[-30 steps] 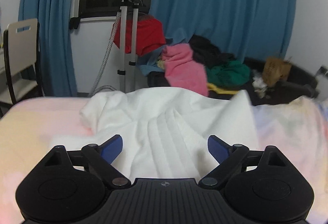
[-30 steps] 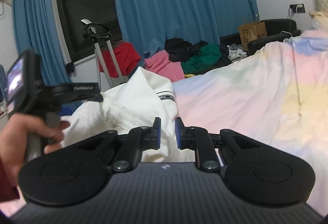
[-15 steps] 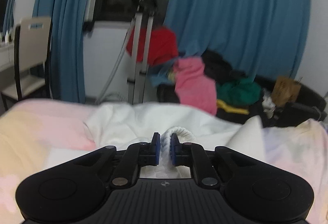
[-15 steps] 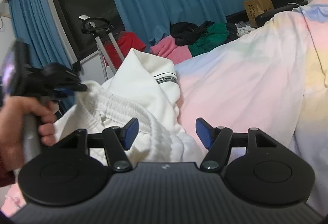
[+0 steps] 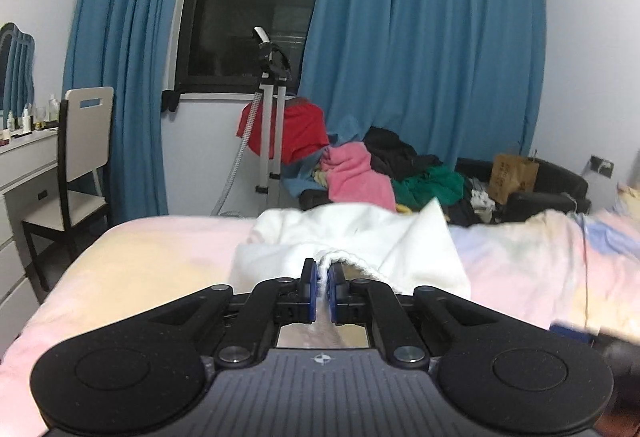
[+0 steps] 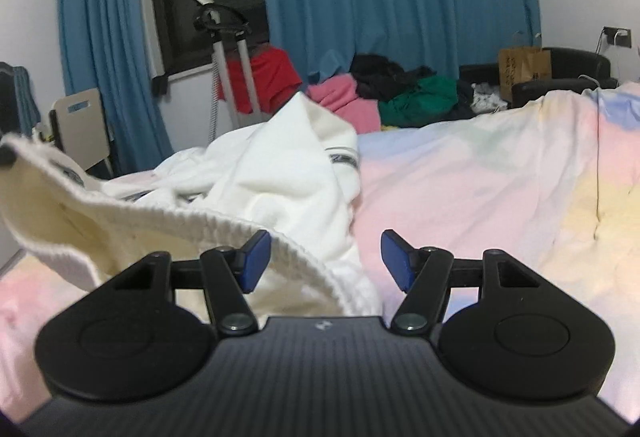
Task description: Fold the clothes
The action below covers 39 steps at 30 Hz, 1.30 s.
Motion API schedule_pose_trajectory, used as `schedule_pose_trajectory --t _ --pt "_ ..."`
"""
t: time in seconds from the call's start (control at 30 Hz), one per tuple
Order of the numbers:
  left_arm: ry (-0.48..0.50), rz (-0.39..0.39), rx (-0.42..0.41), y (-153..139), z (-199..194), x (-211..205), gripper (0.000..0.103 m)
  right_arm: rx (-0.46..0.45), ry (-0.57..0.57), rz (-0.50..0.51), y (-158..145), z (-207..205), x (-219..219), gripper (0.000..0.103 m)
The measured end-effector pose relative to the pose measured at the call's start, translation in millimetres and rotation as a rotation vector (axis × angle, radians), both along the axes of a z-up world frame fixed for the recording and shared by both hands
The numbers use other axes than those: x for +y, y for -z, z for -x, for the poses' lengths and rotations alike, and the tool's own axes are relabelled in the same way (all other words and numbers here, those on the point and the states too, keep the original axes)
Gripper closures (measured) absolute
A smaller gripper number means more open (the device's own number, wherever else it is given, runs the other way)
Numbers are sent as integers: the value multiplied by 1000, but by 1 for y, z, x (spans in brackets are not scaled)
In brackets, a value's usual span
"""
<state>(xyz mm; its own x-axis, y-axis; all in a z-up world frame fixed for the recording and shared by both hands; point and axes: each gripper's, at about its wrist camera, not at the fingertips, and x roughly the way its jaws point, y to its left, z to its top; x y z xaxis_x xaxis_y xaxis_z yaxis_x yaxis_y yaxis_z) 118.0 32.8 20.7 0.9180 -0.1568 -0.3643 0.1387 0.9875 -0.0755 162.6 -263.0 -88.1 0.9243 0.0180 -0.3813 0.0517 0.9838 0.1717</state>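
A white knitted garment (image 5: 360, 237) lies bunched on the pastel bed cover (image 5: 152, 257). My left gripper (image 5: 319, 291) is shut on its ribbed hem and holds that edge lifted. In the right wrist view the same garment (image 6: 272, 173) stretches from the upper left down across the frame, its ribbed hem (image 6: 224, 221) running between the blue pads. My right gripper (image 6: 324, 261) is open, and the hem lies by its left finger (image 6: 254, 257) while the right finger stands over bare bed cover (image 6: 480, 189).
Behind the bed stand a garment steamer pole (image 5: 272, 117), a red cloth (image 5: 300, 133) and a heap of pink, black and green clothes (image 5: 384, 173). A white chair (image 5: 80, 165) and dresser sit at the left. A brown paper bag (image 5: 512, 177) rests on a black sofa.
My left gripper shut on the garment's hem and has lifted it. My right gripper went from shut to open and has come in close under the raised hem.
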Motion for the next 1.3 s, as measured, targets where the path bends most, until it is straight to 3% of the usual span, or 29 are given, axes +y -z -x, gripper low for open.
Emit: schedule_pose_trajectory --t 0.2,0.4,0.6,0.7,0.77,0.87,0.97,1.03,1.17,1.23,1.3 --pt "-30 -20 146 44 36 41 97 33 -11 309 -14 30 41 41" --pt "-45 -89 342 93 39 59 96 134 -23 225 -4 42 55 41" --pt "-2 -185 295 85 45 44 83 191 37 238 13 41 61 41" --pt "7 -281 274 87 47 31 61 220 66 245 21 40 64 41" --pt "13 -375 242 90 48 20 54 238 86 249 27 40 66 41" --pt "38 -495 192 97 44 4 39 276 168 105 37 34 45 41" --pt "32 -575 168 110 36 -10 32 323 229 -78 51 26 22 43" --pt "24 -613 166 121 27 -19 31 340 248 -137 60 22 17 43" --pt "-19 -668 135 139 12 -29 29 266 201 -65 55 21 34 43" --pt "-34 -699 116 145 7 -30 22 208 149 20 47 23 49 45" --pt "-32 -722 105 146 6 -31 21 181 149 104 46 23 58 46"
